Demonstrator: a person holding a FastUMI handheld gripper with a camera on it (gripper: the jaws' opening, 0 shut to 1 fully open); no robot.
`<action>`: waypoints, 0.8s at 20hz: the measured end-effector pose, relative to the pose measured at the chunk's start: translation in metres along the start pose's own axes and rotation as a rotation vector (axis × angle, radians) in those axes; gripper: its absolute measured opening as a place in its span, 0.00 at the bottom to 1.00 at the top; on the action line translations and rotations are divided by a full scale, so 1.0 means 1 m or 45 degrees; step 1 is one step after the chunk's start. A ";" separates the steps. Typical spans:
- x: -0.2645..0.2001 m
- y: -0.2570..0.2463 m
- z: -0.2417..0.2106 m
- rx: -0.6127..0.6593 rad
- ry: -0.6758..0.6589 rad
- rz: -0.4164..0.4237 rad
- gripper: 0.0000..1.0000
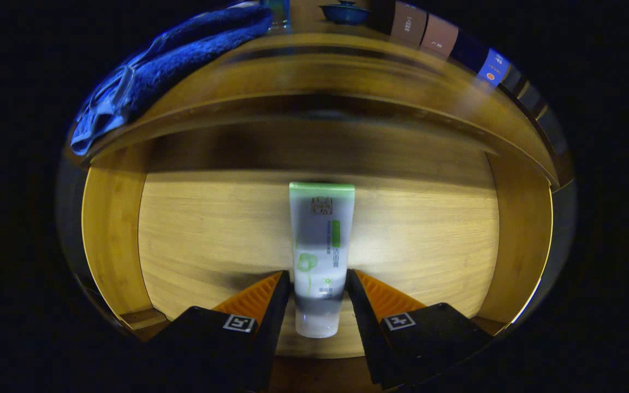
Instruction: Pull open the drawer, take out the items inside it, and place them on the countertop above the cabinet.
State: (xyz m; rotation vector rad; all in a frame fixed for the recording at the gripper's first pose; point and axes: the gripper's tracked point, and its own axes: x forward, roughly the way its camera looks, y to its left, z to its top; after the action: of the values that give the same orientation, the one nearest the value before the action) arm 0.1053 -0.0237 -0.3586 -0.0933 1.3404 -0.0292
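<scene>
A whitish tube with a green crimped end and a green leaf print lies lengthwise in the open wooden drawer, its cap end pointing back toward me. My gripper reaches down into the drawer. The two fingers sit against the tube's left and right sides near the cap end, closed on it. The green end points toward the cabinet front. I cannot tell whether the tube still rests on the drawer floor or is raised off it.
The drawer's side walls rise left and right of the tube. Beyond it runs the wooden countertop, with a blue towel at its left, a dark blue lidded dish further back and a row of boxes at the right.
</scene>
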 end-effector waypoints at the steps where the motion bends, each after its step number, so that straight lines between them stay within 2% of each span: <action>1: 0.009 -0.002 -0.002 -0.014 0.007 -0.001 0.58; 4: 0.003 -0.002 0.000 -0.011 -0.005 -0.008 0.44; 8: -0.002 -0.004 0.002 -0.007 -0.037 -0.015 0.44; 16: -0.022 -0.001 0.016 0.033 -0.298 0.056 0.44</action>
State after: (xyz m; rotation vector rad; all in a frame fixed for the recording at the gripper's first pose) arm 0.1163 -0.0218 -0.3334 -0.0438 1.1074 0.0018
